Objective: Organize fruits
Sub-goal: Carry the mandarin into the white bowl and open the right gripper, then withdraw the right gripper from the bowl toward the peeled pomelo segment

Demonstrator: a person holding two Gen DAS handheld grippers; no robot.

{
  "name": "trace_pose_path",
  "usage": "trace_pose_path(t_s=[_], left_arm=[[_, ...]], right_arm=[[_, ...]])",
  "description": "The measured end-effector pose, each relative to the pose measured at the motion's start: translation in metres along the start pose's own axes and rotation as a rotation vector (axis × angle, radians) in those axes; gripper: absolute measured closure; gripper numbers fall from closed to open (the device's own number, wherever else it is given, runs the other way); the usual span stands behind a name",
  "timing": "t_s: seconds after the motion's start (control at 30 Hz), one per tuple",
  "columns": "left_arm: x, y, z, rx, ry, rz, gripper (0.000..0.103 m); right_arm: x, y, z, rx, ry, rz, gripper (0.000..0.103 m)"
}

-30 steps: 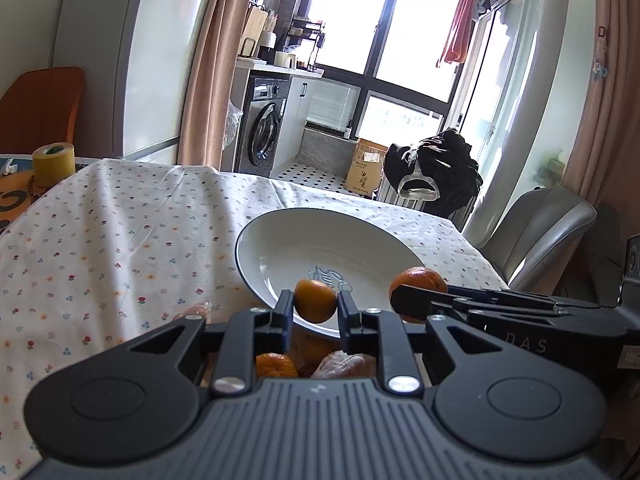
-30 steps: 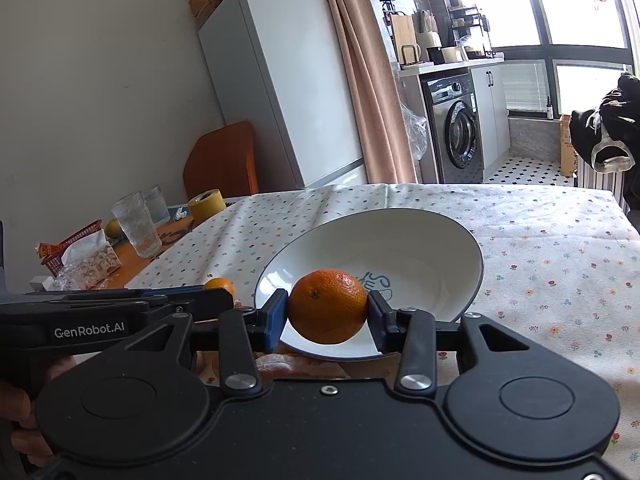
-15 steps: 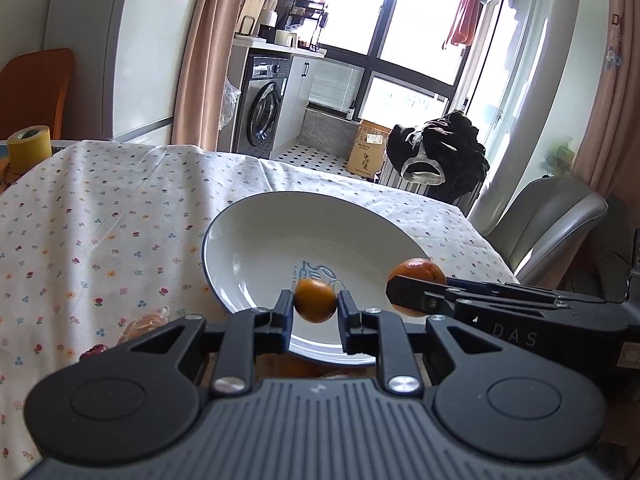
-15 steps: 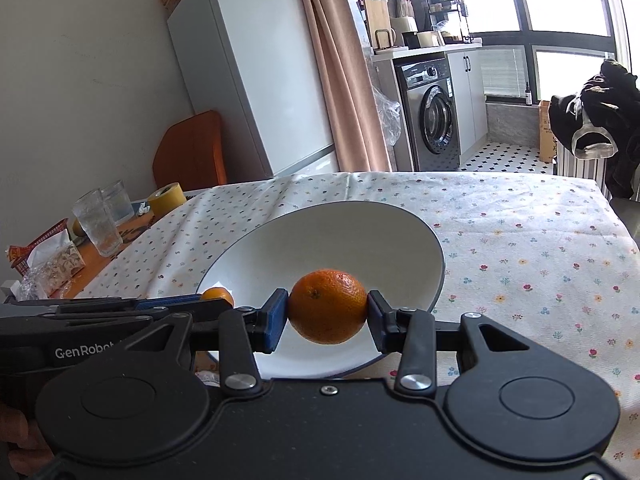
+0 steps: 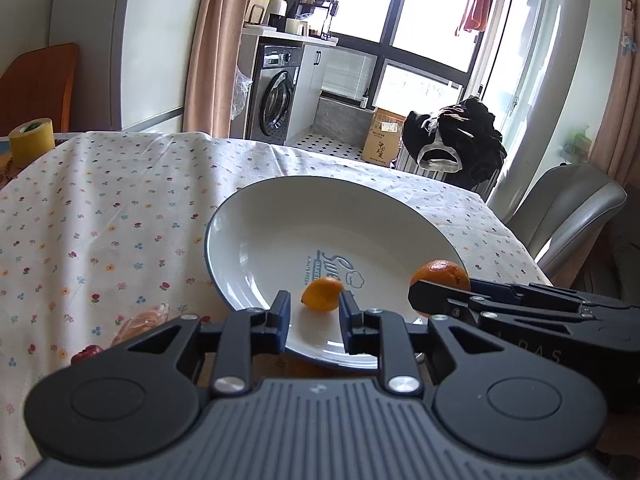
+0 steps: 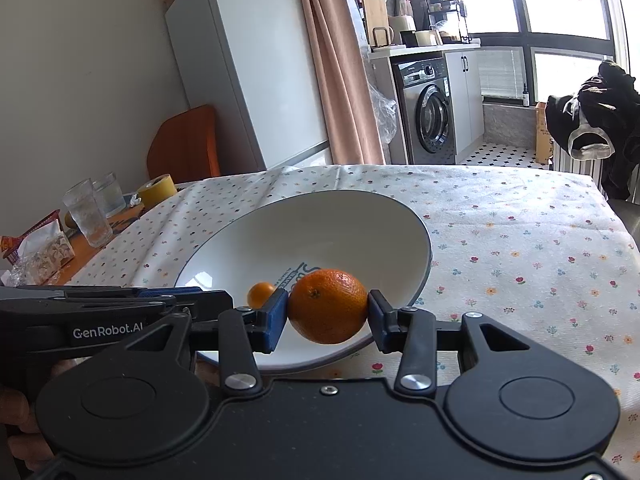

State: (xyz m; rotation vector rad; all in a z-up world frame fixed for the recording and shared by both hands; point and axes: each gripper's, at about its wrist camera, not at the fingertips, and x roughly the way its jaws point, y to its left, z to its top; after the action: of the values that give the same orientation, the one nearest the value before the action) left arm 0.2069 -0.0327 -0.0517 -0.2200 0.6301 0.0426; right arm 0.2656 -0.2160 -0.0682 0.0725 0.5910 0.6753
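Observation:
A white plate with a dark rim lies on the flowered tablecloth. A small orange rests inside it near the front rim. My left gripper is open around that fruit, with a clear gap at the left pad. In the right wrist view the small orange shows just past the left finger. My right gripper is shut on a larger orange, held above the plate's near rim. From the left wrist view, the larger orange sits at the plate's right edge.
A plastic-wrapped item and a small red thing lie left of the plate. A yellow tape roll, two glasses and snack packets stand at the far left. A grey chair flanks the table's right edge.
My left gripper has opened and the small orange now lies in the plate. Both grippers have moved forward over the plate. The right one keeps its hold on the larger orange.

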Motion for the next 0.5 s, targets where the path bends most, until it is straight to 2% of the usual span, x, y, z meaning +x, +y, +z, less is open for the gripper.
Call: trace_pose_path(t_s=[0.13,0.2,0.27,0.33,0.5], left_arm=[[-0.008,0.002,0.002,-0.012,-0.005,0.003,0.078],[-0.014,0.002,0.002,-0.012,-0.012,0.002,0.077],[-0.021,0.004,0.003,-0.024,-0.022,-0.001,0.070],[-0.028,0.007,0.003,-0.033,-0.035,0.002,0.058],[-0.046,0.010,0.005,-0.028,-0.066,0.035,0.037]], right_arm=[[-0.003,0.000,0.002,0.008,-0.003,0.005,0.057],[-0.006,0.000,0.004,0.014,-0.010,0.011,0.047],[-0.011,0.001,0.006,0.017,-0.025,0.010,0.038],[-0.016,0.004,0.008,0.009,-0.039,-0.002,0.035],[-0.023,0.010,0.009,0.004,-0.042,-0.032,0.022]])
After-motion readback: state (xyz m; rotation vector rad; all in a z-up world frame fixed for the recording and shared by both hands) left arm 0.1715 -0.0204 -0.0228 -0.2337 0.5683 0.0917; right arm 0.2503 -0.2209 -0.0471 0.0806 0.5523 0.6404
